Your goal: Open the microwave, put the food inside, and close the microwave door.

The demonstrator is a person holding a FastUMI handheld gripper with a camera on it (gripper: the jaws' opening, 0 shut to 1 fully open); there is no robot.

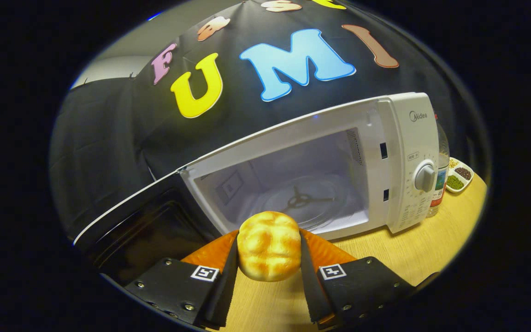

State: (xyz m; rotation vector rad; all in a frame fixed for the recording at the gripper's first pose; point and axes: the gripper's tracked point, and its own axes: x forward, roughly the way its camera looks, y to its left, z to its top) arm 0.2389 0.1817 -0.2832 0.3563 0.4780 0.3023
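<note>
- Your fingers (269, 258) are clenched on the bread roll (269, 245), 1 on each side.
- The open microwave (302, 170) cavity lies straight ahead, just beyond the roll; its glass turntable (307, 200) is bare.

— What carried everything?
— A pale wooden table (431, 249).
— And what stood directly on it?
— A white microwave (408, 152), its door (141, 226) swung open. Just beside its dial side stood a clear bottle (439, 180), and beyond that lay a small divided dish (460, 177) of dried beans.
</note>
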